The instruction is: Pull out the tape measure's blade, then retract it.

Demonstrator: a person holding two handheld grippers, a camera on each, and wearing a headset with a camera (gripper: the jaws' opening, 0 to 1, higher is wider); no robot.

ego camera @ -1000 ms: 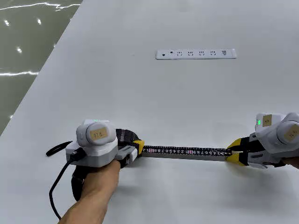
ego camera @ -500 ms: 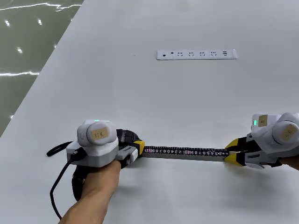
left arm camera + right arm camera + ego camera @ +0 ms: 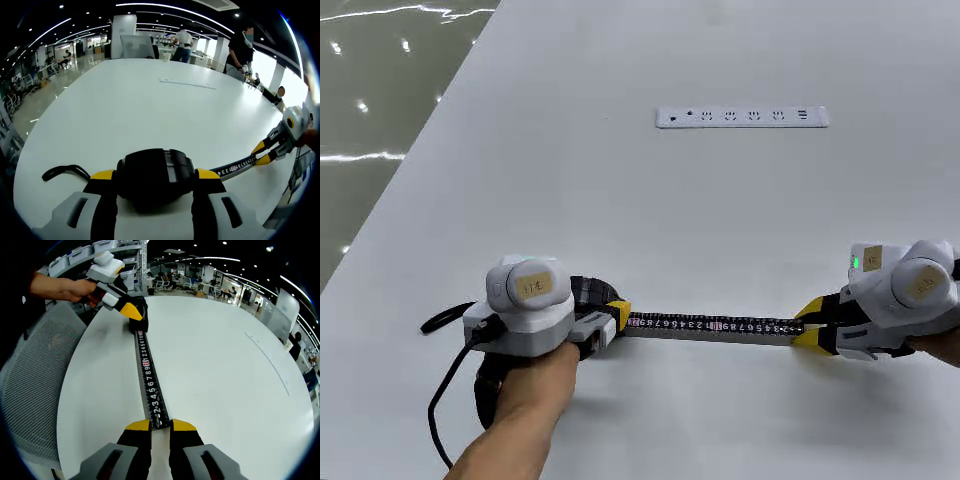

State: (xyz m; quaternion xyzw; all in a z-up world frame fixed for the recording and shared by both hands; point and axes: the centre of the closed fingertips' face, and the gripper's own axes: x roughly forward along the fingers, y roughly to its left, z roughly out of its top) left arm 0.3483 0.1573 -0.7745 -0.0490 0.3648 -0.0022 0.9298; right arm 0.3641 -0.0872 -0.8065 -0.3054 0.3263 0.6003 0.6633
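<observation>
A black tape measure case (image 3: 588, 294) rests on the white table (image 3: 620, 200), and my left gripper (image 3: 610, 322) is shut on it. In the left gripper view the case (image 3: 155, 172) sits between the yellow-tipped fingers (image 3: 103, 175). The numbered blade (image 3: 715, 325) runs out flat to the right. My right gripper (image 3: 808, 323) is shut on the blade's end. In the right gripper view the blade (image 3: 148, 377) leads from my right gripper (image 3: 155, 426) to the case (image 3: 140, 321) and the left gripper (image 3: 131, 310).
A white power strip (image 3: 742, 117) lies flat at the far side of the table. The case's black wrist strap (image 3: 442, 319) and a black cable (image 3: 440, 410) trail off at the left. The table's left edge (image 3: 410, 170) drops to a glossy floor.
My right gripper has moved a little to the left, toward the case, still holding the blade's end. The exposed blade is shorter. The left gripper and case have stayed put.
</observation>
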